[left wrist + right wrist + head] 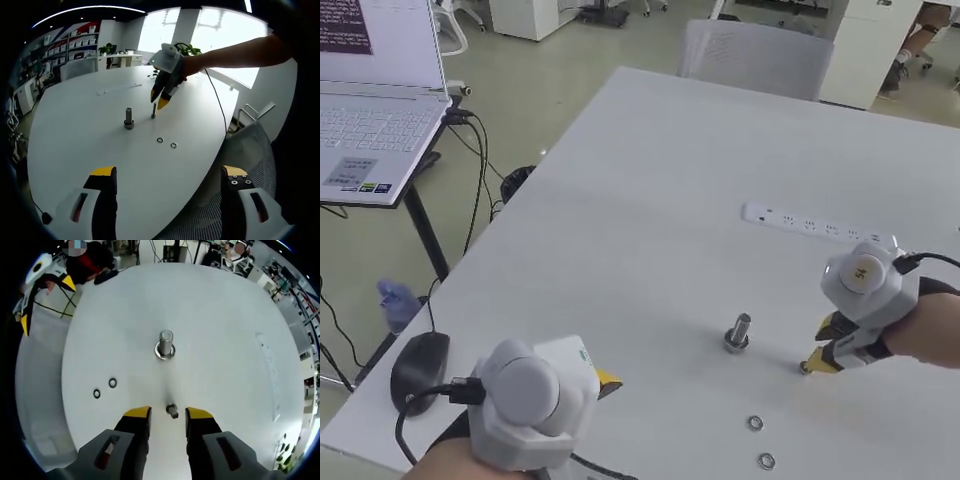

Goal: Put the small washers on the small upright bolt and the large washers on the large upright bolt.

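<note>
White desk. Two bolts stand upright on it, right of centre. The large bolt has a wider collar at its foot; can't tell if that is its head or washers already on it. The small bolt stands just to its right and a little nearer, close by but not touching.

Right gripper: held low over the desk, yellow tips pointing left. In the right gripper view its jaws stand a narrow way apart with the small bolt upright in the gap at the tips. There is space on both sides and nothing is gripped. The large bolt is straight ahead of the jaws, well clear.

Two washers lie flat on the desk at the near side of the bolts, just beside each other but not touching. They are apart from both bolts and left of the right gripper's jaws in its own view. Size class can't be told.

Left gripper: at the near left corner of the desk, jaws spread wide, nothing between them, well apart from bolts and washers.

A power strip lies at the far right of the desk. A laptop sits on a stand off the left edge, with a mouse near the left gripper.
</note>
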### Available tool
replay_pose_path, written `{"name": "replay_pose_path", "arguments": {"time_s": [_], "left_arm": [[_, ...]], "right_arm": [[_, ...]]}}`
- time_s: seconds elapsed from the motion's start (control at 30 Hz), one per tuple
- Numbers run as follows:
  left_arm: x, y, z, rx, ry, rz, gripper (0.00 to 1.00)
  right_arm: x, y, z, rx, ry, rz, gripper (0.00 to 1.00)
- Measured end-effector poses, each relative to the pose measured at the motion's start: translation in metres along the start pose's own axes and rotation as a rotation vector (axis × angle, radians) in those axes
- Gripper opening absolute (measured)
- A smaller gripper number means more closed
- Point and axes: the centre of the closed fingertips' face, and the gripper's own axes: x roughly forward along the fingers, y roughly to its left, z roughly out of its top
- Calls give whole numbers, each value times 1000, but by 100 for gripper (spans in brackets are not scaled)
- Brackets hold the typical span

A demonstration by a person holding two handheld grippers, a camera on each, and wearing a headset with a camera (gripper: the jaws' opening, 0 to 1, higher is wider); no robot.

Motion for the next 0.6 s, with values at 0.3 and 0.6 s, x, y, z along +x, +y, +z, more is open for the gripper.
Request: {"name": "replay_pose_path", "arguments": {"time_s": [0.3,0.6], "left_arm": [[-8,8,-2,18,8,5,86],[-16,15,3,33,-6,10,87]], "right_arm": [[-6,17,2,11,5,3,29],[-1,35,5,2,0,15,29]]}}
